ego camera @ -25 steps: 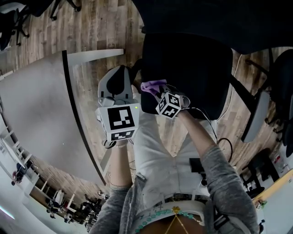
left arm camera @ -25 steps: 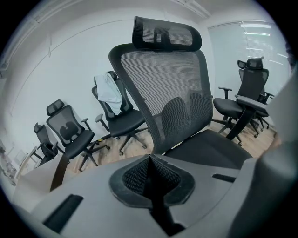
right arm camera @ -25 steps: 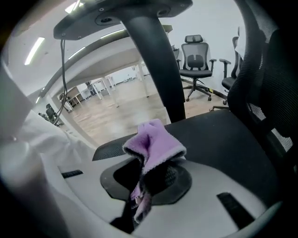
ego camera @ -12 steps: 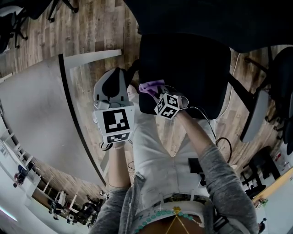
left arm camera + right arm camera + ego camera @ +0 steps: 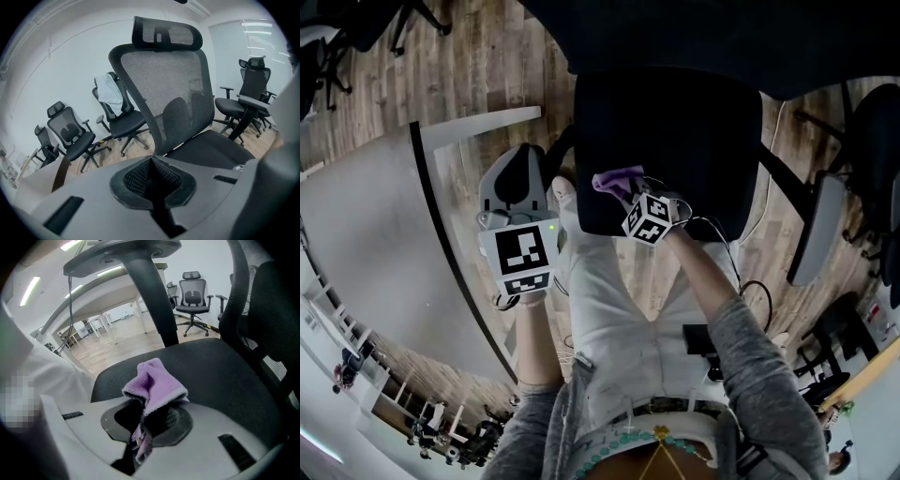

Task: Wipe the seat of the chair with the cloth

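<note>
The small fuzzy purple cloth (image 5: 157, 380) is soft and weighs next to nothing, so it'll flop and bunch up rather than hold a shape. I don't see it being slippery or breakable. The right claw (image 5: 146, 419) is pinching it at a folded-over bit, which seems a fine place to hold it, though I'd guess a wider flap hanging free would wipe better.

The bunched end pokes up and forward out of the jaws toward the chair back, and a thin tail hangs down between them. So its long axis pretty much follows the claw's own line.

It sits over the front edge of the black mesh chair seat (image 5: 694, 141), on the person's left side. I can't tell if it's actually touching the fabric.

The left claw (image 5: 151, 173) is pressed together with nothing in it, held off to the left of the seat.
</note>
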A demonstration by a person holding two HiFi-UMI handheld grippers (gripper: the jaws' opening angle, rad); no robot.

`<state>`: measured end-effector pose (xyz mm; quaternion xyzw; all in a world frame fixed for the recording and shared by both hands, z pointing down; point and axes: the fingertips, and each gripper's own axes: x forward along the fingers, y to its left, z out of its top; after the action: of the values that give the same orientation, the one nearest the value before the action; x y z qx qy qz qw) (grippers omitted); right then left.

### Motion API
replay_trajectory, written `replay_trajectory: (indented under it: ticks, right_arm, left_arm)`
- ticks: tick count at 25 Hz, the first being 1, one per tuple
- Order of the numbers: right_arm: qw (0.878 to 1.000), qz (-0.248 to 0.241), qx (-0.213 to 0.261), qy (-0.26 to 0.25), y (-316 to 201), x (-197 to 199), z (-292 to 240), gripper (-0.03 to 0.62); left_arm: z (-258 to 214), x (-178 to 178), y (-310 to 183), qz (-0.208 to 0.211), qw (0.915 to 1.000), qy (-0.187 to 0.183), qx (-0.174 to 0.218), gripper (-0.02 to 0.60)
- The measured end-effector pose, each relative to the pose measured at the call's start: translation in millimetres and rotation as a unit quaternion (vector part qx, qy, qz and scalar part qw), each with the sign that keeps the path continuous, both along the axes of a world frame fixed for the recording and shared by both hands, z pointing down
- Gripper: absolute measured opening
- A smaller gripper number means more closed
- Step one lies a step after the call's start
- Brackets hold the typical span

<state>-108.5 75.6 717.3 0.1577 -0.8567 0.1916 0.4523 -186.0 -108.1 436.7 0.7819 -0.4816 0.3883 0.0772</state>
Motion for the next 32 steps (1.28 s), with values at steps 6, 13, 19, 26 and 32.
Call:
replay_trajectory:
  ticks: [6,13,19,26,32]
  right_arm:
    - [1.0,0.002,0.001,0.012,5.2,17.2,3.3,0.048]
    - [1.0,0.011,0.001,0.023,8.6,36.5,7.2,0.048]
    - [0.999,0.025,-0.008,0.036,11.1,59.4,11.8,0.048]
    - [0.998,0.04,-0.011,0.052,15.5,90.6,14.0,0.048]
    - [0.998,0.034,-0.012,0.059,18.4,105.4,15.7,0.048]
  left_arm:
    - [-0.7,-0.6,1.0,0.001,1.0,-0.001,0.001,0.002]
    - [-0.3,0.0,1.2,0.0,1.0,0.0,0.002,0.003]
    - [1.3,-1.6,-0.7,0.001,1.0,-0.003,0.002,0.003]
    - [-0.3,-1.5,-0.8,0.001,1.0,-0.005,0.002,0.002]
    - [0.2,-1.5,-1.5,0.001,1.0,-0.004,0.002,0.003]
